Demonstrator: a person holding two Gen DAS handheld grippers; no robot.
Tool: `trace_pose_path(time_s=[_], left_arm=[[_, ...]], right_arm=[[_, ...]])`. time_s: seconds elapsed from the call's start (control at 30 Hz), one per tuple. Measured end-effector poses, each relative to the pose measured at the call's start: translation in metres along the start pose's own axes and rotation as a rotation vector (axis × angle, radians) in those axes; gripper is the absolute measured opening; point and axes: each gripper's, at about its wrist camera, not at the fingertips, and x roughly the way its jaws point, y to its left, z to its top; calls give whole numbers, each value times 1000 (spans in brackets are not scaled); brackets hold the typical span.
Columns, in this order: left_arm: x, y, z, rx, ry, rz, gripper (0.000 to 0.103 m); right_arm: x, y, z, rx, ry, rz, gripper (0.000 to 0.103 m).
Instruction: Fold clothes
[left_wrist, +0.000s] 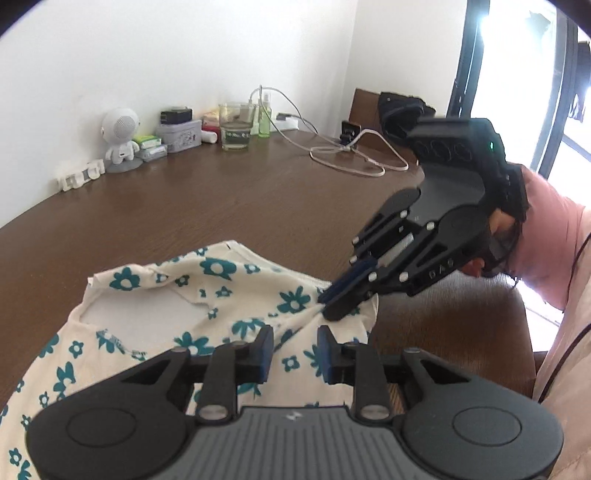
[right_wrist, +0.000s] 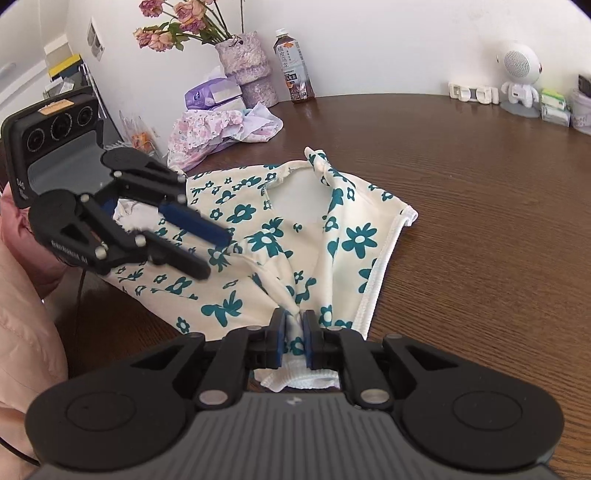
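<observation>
Lower centre, the right gripper (right_wrist: 294, 334) pinches the floral top (right_wrist: 258, 221), apparently anchoring it; left gripper (left_wrist: 294, 354) hovers open above the cloth.

- Dark brown wood-grain table (left_wrist: 229, 206): fills mid frame in both views.
- White round-headed robot figurine (left_wrist: 120, 140): upper left of the left wrist view, against the wall.
- Clear drinking glass (left_wrist: 235, 125): upper centre, beside a green spray bottle (left_wrist: 264, 118).
- White looped cable (left_wrist: 351, 158): upper right.
- Lilac textured vase of dried pink roses (right_wrist: 247, 62): upper left of the right wrist view.
- Brown tea bottle (right_wrist: 295, 66): just right of the vase.
- Crumpled pink floral cloth (right_wrist: 218, 127): below the vase.
</observation>
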Motion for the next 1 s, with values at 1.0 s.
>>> trace_pose_path(time_s=[1.0], left_arm=[[-81,-2,-103,-200,-5,300,28]], right_arm=[[36,112,-6,-208,-133,-176,26]])
